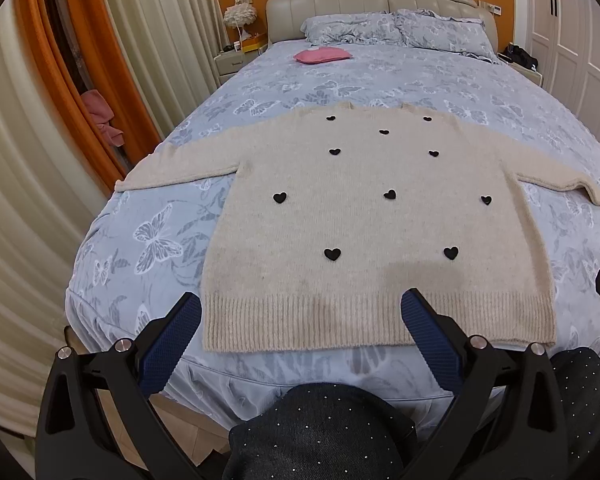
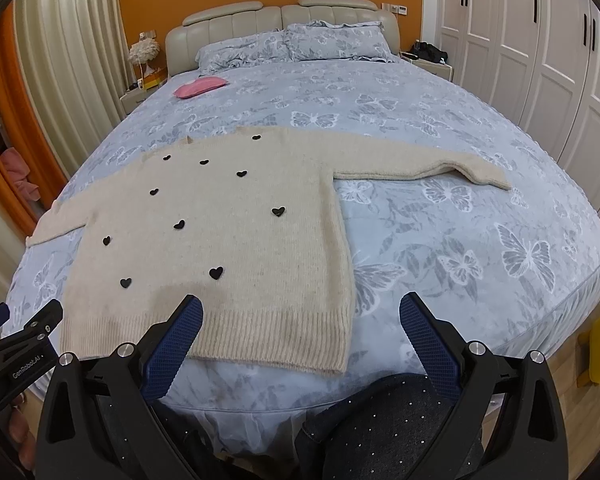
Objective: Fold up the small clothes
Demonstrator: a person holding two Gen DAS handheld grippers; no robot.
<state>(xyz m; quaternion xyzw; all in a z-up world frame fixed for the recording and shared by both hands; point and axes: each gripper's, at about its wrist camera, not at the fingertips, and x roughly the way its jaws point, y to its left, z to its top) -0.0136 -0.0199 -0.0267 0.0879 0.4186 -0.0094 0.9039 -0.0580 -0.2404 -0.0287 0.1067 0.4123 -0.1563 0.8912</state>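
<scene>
Sweater spread flat on the bed, both claws released

Knees in dark studded fabric are covering the near edge of the bed, and the gripper frames are cutting off what is lying beneath them. Left gripper is hanging with its blue pads wide apart and nothing between them, just above the ribbed hem of the sweater. Right gripper is likewise spread and holding nothing, one pad over the sweater's hem corner, the other over bare butterfly-print cover. In the right wrist view the left gripper's black arm is poking in beside the sweater's near left corner, with part of the hand holding it hard to make out.

Sweater, cream with black hearts, is lying face up near the foot of the bed, both sleeves stretched outward; its right cuff is bending back slightly. Beyond the sweater's collar a pink cushion is resting, then two pillows against the padded headboard. Items on the nightstand left of the pillows are too small to identify.
</scene>
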